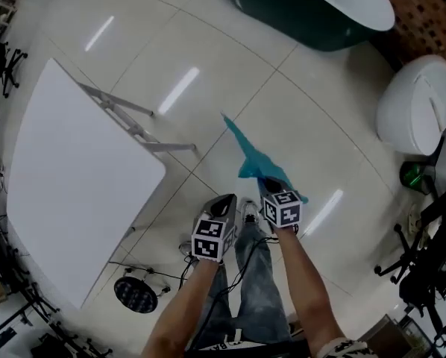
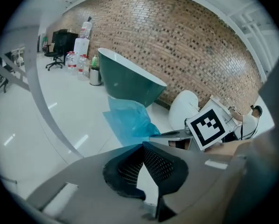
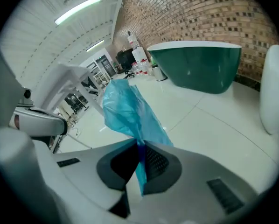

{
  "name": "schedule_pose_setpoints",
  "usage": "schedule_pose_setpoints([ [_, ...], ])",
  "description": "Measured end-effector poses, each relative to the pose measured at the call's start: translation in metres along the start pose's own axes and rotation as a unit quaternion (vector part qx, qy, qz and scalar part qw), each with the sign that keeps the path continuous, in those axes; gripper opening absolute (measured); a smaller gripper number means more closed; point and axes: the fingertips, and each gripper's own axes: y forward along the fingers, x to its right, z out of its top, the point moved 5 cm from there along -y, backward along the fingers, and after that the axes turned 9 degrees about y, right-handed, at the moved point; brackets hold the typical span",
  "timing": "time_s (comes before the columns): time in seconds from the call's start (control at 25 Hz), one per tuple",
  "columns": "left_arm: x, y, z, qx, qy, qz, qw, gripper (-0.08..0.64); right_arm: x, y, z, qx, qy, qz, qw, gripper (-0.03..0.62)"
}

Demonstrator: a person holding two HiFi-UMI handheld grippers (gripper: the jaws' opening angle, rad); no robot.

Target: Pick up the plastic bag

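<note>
Fingers of right gripper (image 3: 138,146): clenched on plastic bag (image 3: 128,108) fold.
Fingers of left gripper (image 2: 142,146): closed, empty.
Advice: keep pinch firm; thin film may slip.

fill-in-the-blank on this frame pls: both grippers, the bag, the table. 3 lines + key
1. The right gripper is shut on the blue plastic bag, which is pinched ____ its jaws.
2. The left gripper has its jaws together and holds ____.
3. In the head view, the white table stands on the person's ____ side.

Missing words: between; nothing; left
</note>
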Motion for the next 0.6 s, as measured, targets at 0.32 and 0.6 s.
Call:
schedule_pose_setpoints([
  [0.32,0.009,-0.102,0.078,0.063,0.008,0.02,0.9978,0.0,-0.093,-0.118,0.09,0.081,0.001,0.038,0.996,0.003],
  [0.6,0.001,-0.189,0.133,0.139,-0.014,0.066,0.988,0.0,-0.162,-0.191,0.168,0.108,-0.063,0.067,0.99,0.003],
])
